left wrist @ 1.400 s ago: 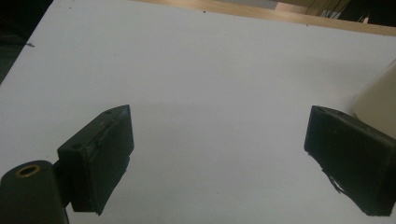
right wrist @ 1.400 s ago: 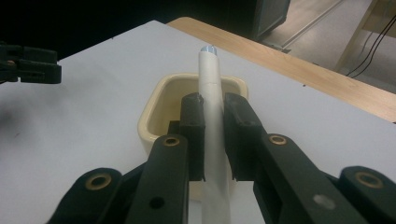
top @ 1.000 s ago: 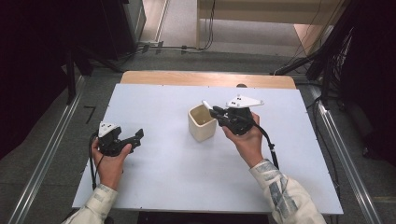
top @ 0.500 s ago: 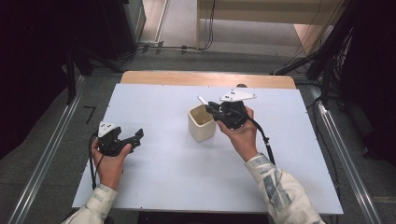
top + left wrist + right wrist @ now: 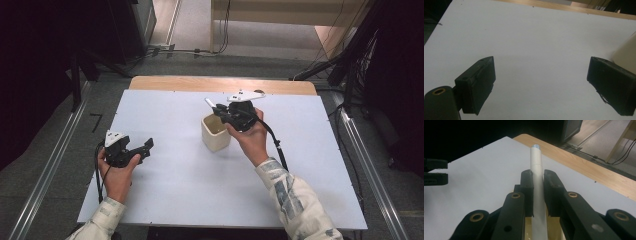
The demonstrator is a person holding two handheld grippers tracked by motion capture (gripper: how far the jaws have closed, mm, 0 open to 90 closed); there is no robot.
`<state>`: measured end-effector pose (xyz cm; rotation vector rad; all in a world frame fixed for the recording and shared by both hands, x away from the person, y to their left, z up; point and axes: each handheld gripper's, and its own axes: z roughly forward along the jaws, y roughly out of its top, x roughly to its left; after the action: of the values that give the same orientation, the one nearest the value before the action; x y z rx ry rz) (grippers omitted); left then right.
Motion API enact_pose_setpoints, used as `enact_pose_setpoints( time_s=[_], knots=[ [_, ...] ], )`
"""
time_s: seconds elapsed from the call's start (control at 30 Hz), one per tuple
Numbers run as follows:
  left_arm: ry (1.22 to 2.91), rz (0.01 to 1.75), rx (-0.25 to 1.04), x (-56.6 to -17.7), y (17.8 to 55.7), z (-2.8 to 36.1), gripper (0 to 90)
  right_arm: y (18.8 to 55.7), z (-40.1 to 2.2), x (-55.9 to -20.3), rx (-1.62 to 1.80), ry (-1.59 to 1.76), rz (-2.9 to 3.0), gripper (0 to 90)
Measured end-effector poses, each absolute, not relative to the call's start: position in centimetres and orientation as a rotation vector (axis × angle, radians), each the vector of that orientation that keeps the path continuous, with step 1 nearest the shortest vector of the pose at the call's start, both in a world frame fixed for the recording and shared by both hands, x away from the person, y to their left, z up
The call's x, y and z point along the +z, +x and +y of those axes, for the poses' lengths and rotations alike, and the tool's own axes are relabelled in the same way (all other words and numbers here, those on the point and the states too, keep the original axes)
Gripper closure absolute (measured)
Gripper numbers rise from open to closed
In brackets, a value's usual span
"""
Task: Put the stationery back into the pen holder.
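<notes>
A cream cup (image 5: 216, 132) stands near the middle of the white table top (image 5: 175, 195). Just above its far right rim, my right gripper (image 5: 220, 111) is shut on a white pen-like stick (image 5: 209, 103) that points up and to the left. In the right gripper view the stick (image 5: 536, 160) runs up between the pads of my right gripper (image 5: 538, 176), and the cup's inside (image 5: 527, 228) shows below. My left gripper (image 5: 144, 148) rests low at the table's left, open with nothing between its fingers. In the left gripper view my left gripper (image 5: 541, 65) faces bare table, with the cup (image 5: 627, 53) at the right edge.
A wooden strip (image 5: 220, 85) borders the table's far edge. Metal rails (image 5: 45, 170) run along the floor on both sides. Cables (image 5: 320, 67) lie on the floor beyond the table. The left gripper (image 5: 434, 173) shows at the left edge of the right gripper view.
My right hand has carried the white stick a little to the left and toward the far side, over the cup's rim. The left hand has stayed in place.
</notes>
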<state>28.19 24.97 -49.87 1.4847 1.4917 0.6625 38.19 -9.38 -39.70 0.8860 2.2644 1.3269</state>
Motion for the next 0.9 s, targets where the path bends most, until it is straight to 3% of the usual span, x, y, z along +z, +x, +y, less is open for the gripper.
enact_pose_setpoints(
  time_s=[0.9],
  knots=[
    [1.482, 1.491, 0.656, -49.9, 28.2, 25.1, 9.1, 40.6, -6.9, -39.3, 1.329, 0.886, 2.279, 76.4]
  ],
)
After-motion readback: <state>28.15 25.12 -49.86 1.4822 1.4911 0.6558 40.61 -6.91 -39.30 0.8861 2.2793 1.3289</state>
